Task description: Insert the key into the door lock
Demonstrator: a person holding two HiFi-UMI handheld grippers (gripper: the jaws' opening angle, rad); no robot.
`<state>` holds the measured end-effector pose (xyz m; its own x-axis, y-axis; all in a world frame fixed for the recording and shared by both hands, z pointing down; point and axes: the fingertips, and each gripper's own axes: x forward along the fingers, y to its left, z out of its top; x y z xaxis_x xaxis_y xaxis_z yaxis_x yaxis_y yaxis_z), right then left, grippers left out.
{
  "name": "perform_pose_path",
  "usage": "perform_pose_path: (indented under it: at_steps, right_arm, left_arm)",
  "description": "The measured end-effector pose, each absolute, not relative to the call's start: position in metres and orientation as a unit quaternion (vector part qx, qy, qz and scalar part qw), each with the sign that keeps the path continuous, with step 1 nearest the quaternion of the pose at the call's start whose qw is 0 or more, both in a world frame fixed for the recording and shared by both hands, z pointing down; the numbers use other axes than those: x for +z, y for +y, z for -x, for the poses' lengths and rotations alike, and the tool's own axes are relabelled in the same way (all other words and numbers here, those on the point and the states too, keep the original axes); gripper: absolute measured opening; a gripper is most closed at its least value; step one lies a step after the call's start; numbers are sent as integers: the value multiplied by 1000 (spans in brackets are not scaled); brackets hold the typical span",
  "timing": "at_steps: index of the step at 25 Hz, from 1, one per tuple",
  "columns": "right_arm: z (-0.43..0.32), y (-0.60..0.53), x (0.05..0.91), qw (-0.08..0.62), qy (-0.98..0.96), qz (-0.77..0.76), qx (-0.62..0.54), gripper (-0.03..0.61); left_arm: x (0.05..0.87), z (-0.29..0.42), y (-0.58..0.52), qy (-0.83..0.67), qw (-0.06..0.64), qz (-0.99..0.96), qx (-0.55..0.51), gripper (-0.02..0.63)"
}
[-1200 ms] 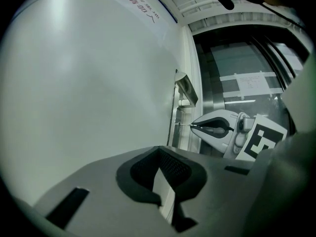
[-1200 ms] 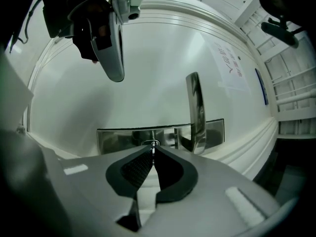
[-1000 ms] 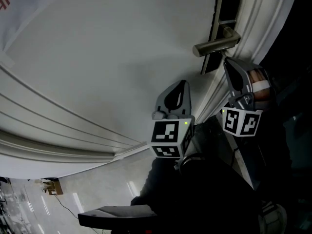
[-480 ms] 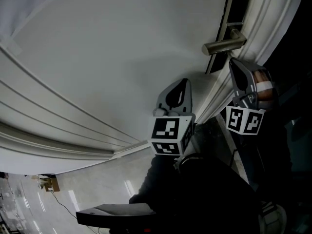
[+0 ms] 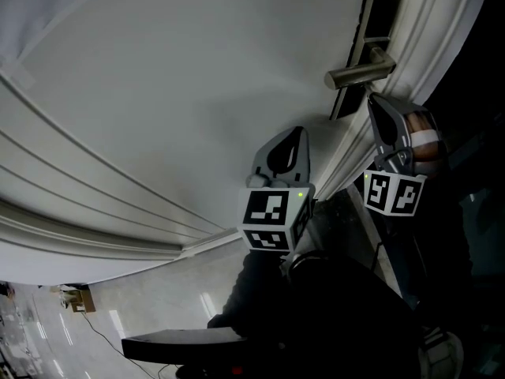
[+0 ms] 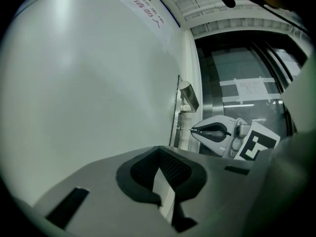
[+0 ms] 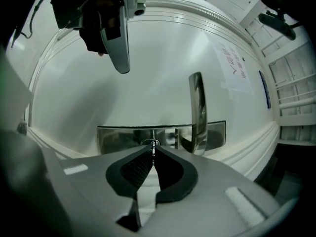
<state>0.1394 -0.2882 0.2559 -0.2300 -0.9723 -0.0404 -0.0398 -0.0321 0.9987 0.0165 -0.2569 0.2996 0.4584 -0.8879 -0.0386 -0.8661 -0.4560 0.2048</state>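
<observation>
A steel lock plate sits on the white door, with a lever handle and a small keyhole. My right gripper is shut on a thin key, whose blade points straight at the keyhole. I cannot tell whether the tip touches it. The left gripper view shows the right gripper level with the plate, below the handle. My left gripper is shut on nothing and hangs back from the door, left of the right gripper.
Raised white mouldings run across the door panel, and a moulded frame borders the lock side. A paper notice is stuck on the door. Pale floor shows below, and glass panels stand beyond the door edge.
The head view shifted a little a second ago, so the handle sits slightly further right. Both grippers hold their places by the door.
</observation>
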Motion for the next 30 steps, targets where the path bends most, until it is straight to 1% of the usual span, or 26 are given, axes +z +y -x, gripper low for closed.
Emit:
perform_pose_path:
  at_steps: [7, 30]
  right_arm:
    - [-139, -290, 256, 423, -557, -459, -548, 12]
    - [-139, -291, 255, 427, -556, -455, -549, 14]
  left_arm:
    - [297, -15, -253, -517, 88, -849, -70, 2]
    - [291, -14, -260, -507, 84, -854, -81, 2]
